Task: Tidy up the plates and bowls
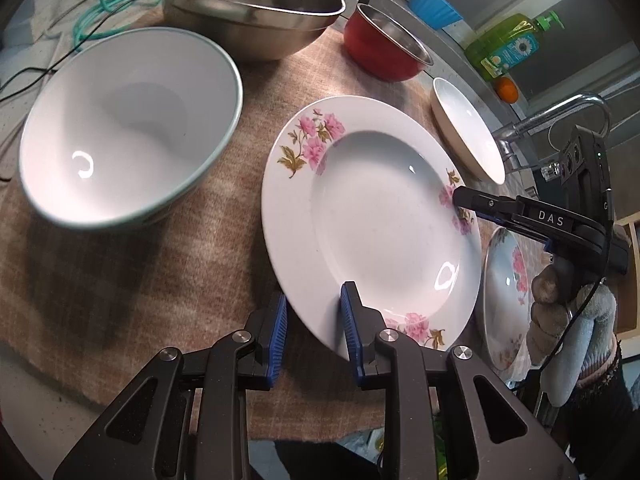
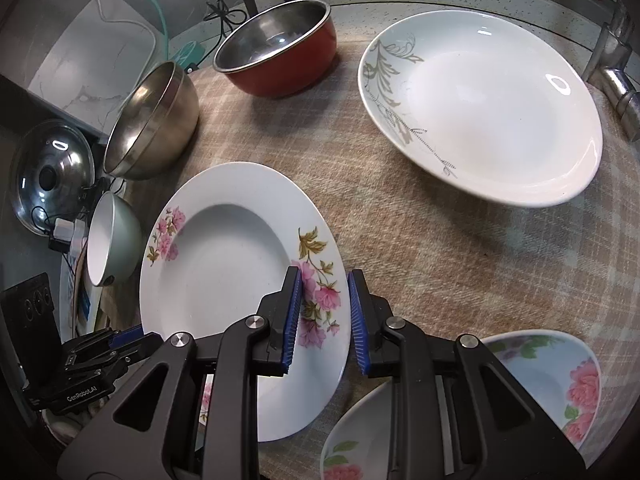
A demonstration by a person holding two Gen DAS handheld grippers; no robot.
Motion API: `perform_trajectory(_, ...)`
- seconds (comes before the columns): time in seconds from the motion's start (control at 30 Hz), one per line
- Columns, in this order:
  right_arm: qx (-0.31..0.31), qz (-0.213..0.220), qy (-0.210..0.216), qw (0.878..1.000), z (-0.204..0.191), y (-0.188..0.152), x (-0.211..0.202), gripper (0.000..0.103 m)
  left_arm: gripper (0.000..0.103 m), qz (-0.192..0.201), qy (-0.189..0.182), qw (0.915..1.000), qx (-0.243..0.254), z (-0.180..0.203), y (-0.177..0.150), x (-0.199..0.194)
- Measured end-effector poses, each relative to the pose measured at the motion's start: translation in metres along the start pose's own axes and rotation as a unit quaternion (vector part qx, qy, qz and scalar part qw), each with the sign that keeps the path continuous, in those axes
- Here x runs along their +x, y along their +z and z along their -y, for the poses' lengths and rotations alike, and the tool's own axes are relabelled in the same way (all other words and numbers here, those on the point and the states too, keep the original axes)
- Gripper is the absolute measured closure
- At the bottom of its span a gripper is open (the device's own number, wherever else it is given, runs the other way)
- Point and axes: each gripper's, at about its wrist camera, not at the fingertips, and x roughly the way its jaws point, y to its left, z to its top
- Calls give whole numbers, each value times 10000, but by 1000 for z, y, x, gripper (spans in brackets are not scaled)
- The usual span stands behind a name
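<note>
A white deep plate with pink flowers [image 1: 372,216] lies on the checked cloth [image 1: 160,272]; it also shows in the right wrist view [image 2: 224,264]. My left gripper [image 1: 314,314] is open and straddles the plate's near rim. My right gripper [image 2: 323,296] is open and straddles the opposite rim, over the flower print; it shows in the left wrist view [image 1: 464,200] at the plate's far right edge. A white bowl with a grey outside [image 1: 124,128] stands left of the plate. A white leaf-pattern plate [image 2: 480,108] lies at the back right.
A steel mixing bowl [image 1: 248,4] and a red pot [image 1: 384,44] stand behind. A rose-pattern bowl [image 2: 552,384] sits near the right gripper. A tap [image 1: 552,120], a soap bottle [image 1: 508,44] and a pot lid [image 2: 52,176] lie around the cloth's edges.
</note>
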Motion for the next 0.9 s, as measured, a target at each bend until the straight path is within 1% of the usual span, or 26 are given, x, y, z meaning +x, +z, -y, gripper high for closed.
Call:
perform_trajectory(0.4,-236,-83,-63,9997,-15,-14,0,78,78,24,-1,9998,-203,-5,-19,-8)
perform_trajectory(0.9,-334,-121,-69,9993,-27,-30,3,78,78,14,41,9997,-242,-10,-36,-13)
